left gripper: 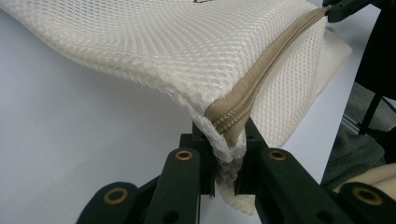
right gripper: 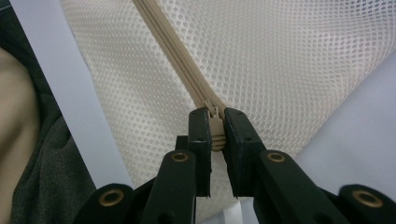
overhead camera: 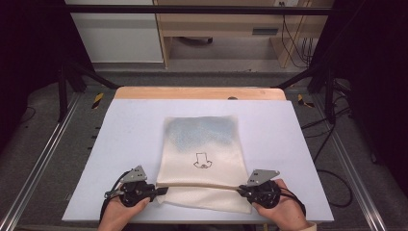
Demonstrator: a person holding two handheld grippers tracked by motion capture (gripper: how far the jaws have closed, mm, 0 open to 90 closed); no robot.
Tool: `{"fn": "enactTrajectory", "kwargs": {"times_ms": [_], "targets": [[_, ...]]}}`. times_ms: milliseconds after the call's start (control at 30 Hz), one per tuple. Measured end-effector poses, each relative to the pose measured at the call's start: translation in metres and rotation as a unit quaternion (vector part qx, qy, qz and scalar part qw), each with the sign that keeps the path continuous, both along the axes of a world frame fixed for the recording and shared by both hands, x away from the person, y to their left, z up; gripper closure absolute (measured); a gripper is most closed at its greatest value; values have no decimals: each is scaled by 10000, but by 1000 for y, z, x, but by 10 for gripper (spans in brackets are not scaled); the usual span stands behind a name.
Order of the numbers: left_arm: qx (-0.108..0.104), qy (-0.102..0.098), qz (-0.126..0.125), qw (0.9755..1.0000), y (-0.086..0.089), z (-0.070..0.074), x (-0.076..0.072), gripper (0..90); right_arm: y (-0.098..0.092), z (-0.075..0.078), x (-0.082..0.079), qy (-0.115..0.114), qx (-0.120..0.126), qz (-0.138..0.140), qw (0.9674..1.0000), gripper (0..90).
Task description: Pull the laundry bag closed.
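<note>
A cream mesh bag lies flat in the middle of the table. Along the bag's near end runs a tan zipper. The left gripper pinches the zipper's left end; the right gripper clamps the zipper pull.

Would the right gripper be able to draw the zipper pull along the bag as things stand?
Probably yes: the right gripper is shut on the pull, the left gripper pins the bag at the zipper's other end, and nothing lies on it.
</note>
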State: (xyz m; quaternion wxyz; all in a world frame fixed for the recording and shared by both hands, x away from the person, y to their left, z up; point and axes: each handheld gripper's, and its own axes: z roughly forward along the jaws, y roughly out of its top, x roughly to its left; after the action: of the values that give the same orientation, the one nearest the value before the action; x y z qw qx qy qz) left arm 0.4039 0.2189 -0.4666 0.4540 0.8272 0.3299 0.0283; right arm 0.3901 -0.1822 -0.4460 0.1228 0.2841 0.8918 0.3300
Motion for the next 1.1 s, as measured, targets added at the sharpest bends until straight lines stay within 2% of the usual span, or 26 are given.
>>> {"fn": "enactTrajectory", "kwargs": {"times_ms": [400,567,767,1100], "targets": [[-1,-12,23,10000,1,1,0,816,-1,0,0,26,14,-9,10000,817],[-3,11,65,10000,4,1,2,816,-5,-3,2,101,-50,-110,9999,816],[25,6,79,10000,4,0,2,817,-9,-3,1,150,23,-194,9997,817],[62,24,104,9999,6,0,3,816,-12,-5,1,238,-3,-287,9993,816]]}}
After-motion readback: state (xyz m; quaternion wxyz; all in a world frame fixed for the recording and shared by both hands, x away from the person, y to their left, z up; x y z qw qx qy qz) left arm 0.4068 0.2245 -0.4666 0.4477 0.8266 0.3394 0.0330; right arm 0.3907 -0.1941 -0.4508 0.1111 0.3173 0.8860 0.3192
